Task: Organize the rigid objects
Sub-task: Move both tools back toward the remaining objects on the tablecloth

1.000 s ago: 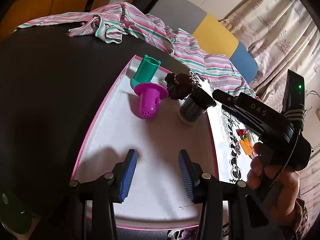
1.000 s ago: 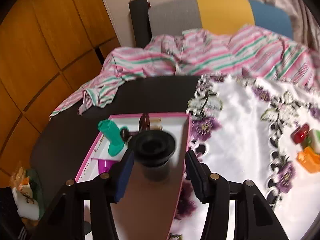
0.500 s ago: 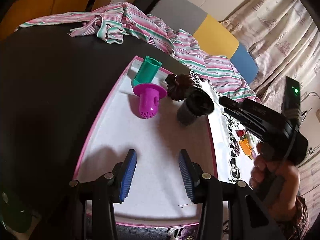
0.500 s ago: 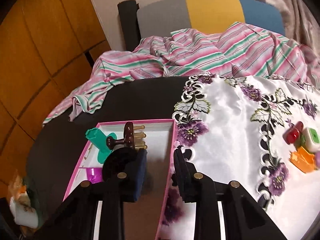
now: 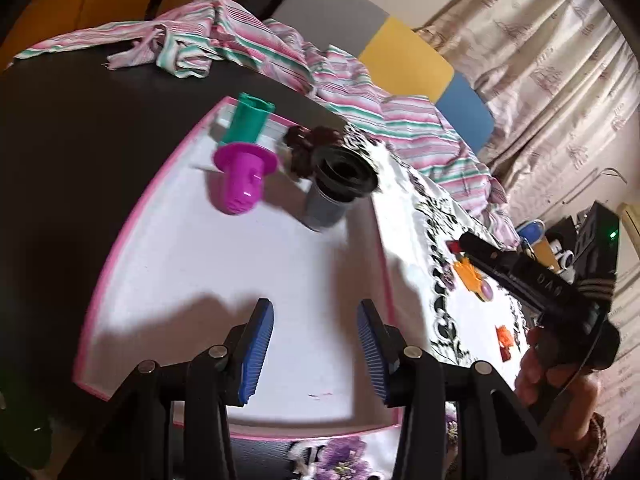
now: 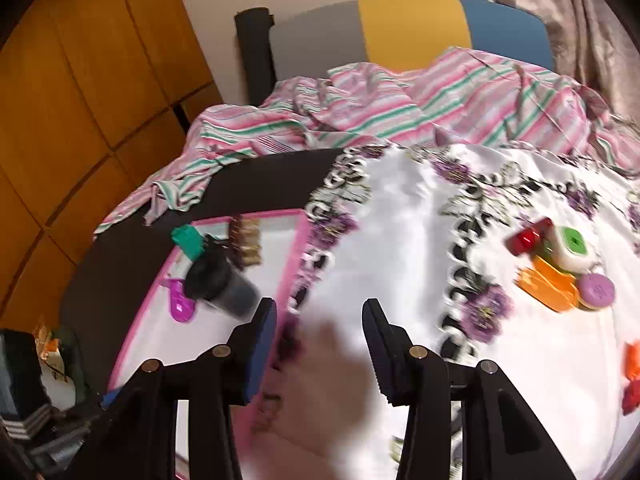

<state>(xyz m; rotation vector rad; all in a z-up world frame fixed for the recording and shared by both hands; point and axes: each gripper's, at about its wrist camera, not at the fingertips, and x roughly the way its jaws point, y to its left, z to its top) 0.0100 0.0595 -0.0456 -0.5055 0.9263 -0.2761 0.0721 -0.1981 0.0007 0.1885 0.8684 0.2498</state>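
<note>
Step in hand, as judged: next pick for the pink-rimmed tray (image 5: pixel 120 264).

Right gripper (image 6: pixel 320 344): fingers apart, nothing between the pads; positioned over the embroidered white cloth (image 6: pixel 400 248), just beside the tray's right rim. Left gripper (image 5: pixel 314 344): fingers apart, empty, hanging over the near, bare part of the tray.

Already in the tray, at the far end: green tube (image 5: pixel 248 122), magenta strainer cup (image 5: pixel 242 182), dark brown knobbed piece (image 5: pixel 310 146), black-rimmed grey cup (image 5: pixel 334 190). Grey cup tilted, not upright.

Loose pieces on the cloth, well apart from the tray: red block (image 6: pixel 528 236), white case with green lid (image 6: pixel 572 248), orange piece (image 6: pixel 550 284), lilac disc (image 6: pixel 598 290).

Recommended procedure:
1. Swing right gripper toward the cluster.
2. Select 1 outer piece; avoid nudging the touching neighbours.
3. Close across the narrow sides.
4. Lift clear of the tray rim before lowering.
5. Place in bare tray area, apart from the tilted cup.

Legible writing: "DAS" on the right gripper body, seen in the left wrist view. No other text readable.
</note>
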